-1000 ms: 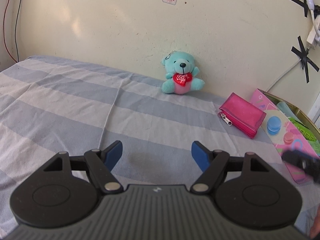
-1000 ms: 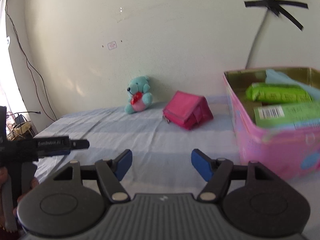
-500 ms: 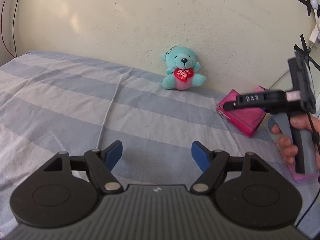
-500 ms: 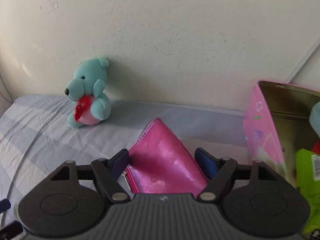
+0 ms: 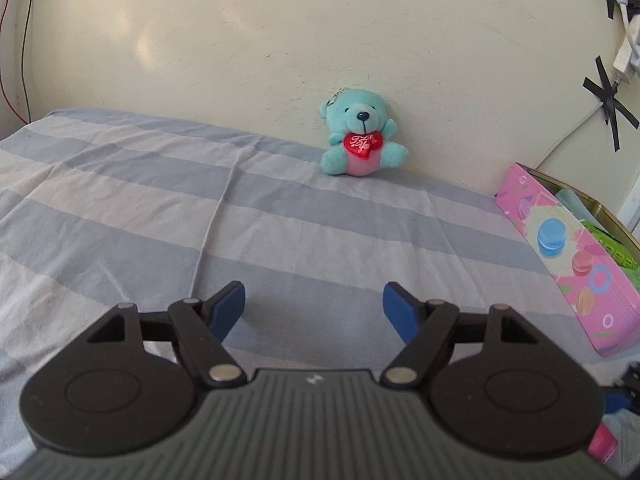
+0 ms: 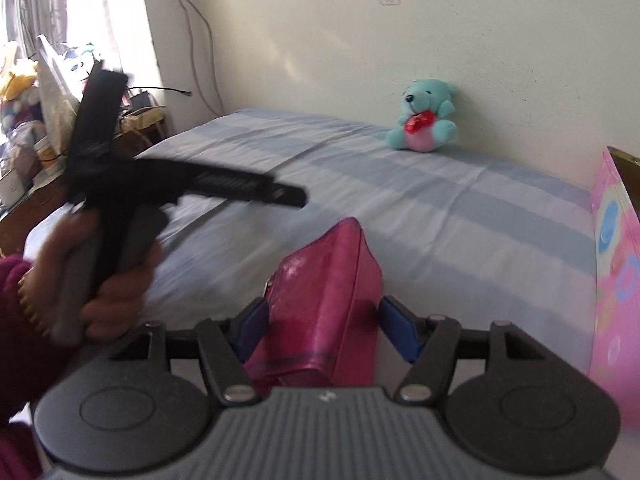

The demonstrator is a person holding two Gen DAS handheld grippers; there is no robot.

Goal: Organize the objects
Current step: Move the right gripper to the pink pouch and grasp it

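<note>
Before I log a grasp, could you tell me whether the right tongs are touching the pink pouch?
Touching: in the right wrist view, the right tongs have just closed, both blue pads pressing the pink pouch, which hangs lifted between them.

home bedroom: striped bedsheet [image 5: 280, 216], teddy bear [image 5: 362, 140] against wall.

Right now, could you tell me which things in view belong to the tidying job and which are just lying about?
Part of the job:
- pink zip pouch, gripped in the right gripper, whose jaws have just been closing
- pink tin box, already holding green packets
- teal teddy bear, probably next
- left gripper, open, empty

Just lying about:
- striped bedsheet
- taped wall cable
- window-side clutter
</note>
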